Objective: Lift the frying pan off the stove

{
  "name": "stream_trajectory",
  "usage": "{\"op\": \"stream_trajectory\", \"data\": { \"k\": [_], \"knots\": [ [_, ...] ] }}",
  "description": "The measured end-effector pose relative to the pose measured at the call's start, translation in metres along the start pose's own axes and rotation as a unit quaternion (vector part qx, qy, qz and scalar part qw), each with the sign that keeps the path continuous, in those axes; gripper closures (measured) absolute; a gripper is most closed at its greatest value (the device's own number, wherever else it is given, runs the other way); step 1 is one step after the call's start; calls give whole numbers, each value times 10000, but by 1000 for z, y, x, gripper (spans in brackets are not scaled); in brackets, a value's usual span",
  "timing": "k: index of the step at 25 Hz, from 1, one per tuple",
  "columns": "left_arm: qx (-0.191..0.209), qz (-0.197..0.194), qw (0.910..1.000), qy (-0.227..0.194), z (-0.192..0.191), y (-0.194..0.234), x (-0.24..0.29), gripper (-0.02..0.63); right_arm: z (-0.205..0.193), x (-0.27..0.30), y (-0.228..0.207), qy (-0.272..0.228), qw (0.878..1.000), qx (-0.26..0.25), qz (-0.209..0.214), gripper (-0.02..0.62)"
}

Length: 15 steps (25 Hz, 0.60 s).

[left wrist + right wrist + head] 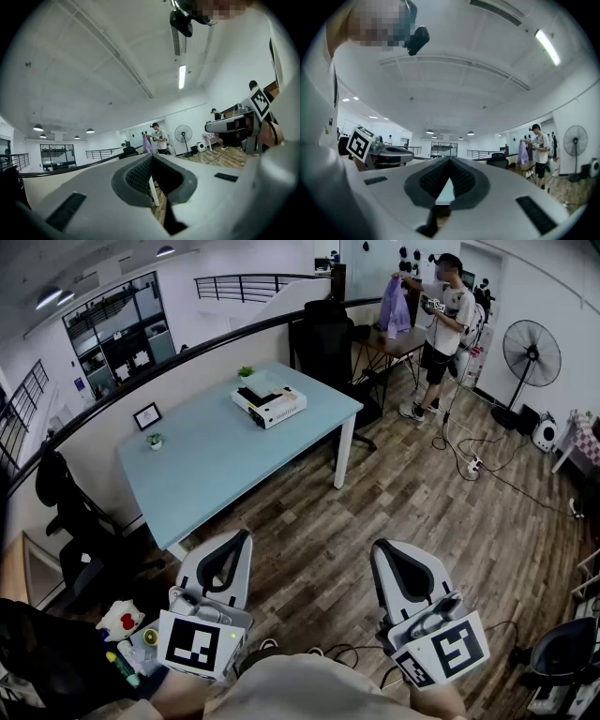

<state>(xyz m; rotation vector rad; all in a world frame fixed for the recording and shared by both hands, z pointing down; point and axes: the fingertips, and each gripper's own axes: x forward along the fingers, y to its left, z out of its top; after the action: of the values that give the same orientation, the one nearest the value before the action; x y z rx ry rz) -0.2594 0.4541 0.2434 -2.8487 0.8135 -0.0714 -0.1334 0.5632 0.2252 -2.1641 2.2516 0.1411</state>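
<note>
The task has not been started, as far as can be judged. No frying pan can be found in any view, and nothing is clearly recognisable as a stove. Only a white boxy appliance [269, 401] is seen, lying on the pale blue counter [216, 474] well ahead of the person; whether it is the stove cannot be told.

The left hand-held gripper [240, 544] and the right hand-held gripper [384, 553] are held low and close to the body, over the wooden floor [375, 493] and well apart from the counter. In each gripper view the jaws are pressed together at the tips with nothing pinched between them — only the room is seen beyond.

Everything is judged to be left: the pan must be located, approached, gripped and raised. A person [442, 324] with a purple cloth stands at the far side, near a fan [532, 354].
</note>
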Motion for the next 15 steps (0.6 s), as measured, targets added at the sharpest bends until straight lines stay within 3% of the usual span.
{"op": "stream_trajectory", "data": {
  "k": [4, 12, 15],
  "knots": [
    [160, 53, 9998, -65, 4, 1, 6, 603, -2, -2, -8, 20, 9998, 163, 108, 592],
    [41, 84, 9998, 153, -9, -2, 9, 603, -15, 0, -15, 47, 9996, 209, 170, 591],
    [17, 155, 9996, 217, -12, 1, 13, 603, -14, 1, -26, -47, 9996, 281, -34, 591]
  ]
}}
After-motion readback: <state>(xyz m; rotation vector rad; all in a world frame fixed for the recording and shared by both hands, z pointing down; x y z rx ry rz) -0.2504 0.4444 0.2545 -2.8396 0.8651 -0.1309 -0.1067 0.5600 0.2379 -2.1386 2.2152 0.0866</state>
